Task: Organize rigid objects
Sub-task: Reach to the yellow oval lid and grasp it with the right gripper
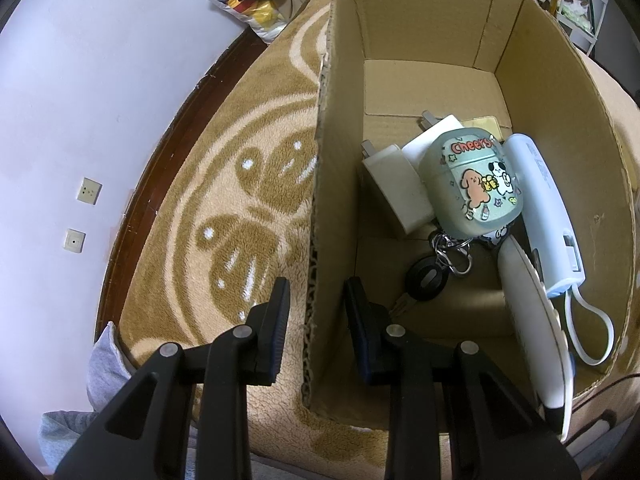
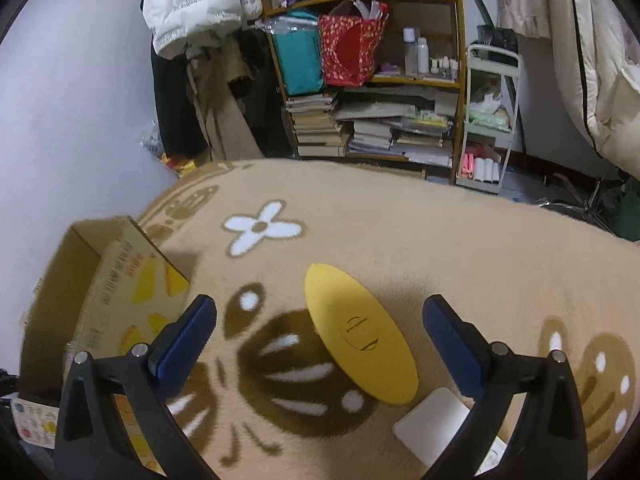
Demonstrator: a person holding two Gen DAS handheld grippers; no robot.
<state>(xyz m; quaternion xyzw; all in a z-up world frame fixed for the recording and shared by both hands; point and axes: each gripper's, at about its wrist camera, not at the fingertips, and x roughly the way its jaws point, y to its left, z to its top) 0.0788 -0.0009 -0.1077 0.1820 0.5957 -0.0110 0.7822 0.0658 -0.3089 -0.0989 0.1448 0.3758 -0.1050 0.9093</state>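
While sorting is under way: several items are already lodged in the cardboard box [image 1: 420, 32].
Left gripper [image 1: 318, 300]: slightly parted astride the box wall, nothing held.
Right gripper [image 2: 320, 320]: spread wide, empty, above the yellow oval case [image 2: 360, 336] on the blanket [image 2: 440, 232].
Next move: descent and closure on the case is judged necessary.

Each tool, left [image 1: 318, 300] and right [image 2: 320, 324], has black angular arms, silver round rivets, and blue ribbed finger pads [image 2: 186, 334].

Dim, warm indoor light, soft shadows under the yellow case [image 2: 360, 336] toward 7 o'clock, box [image 1: 560, 128] interior shaded, strong fisheye bending at all edges, black vignette in corners, slight blur on the box at 9 o'clock in right view, no glare.
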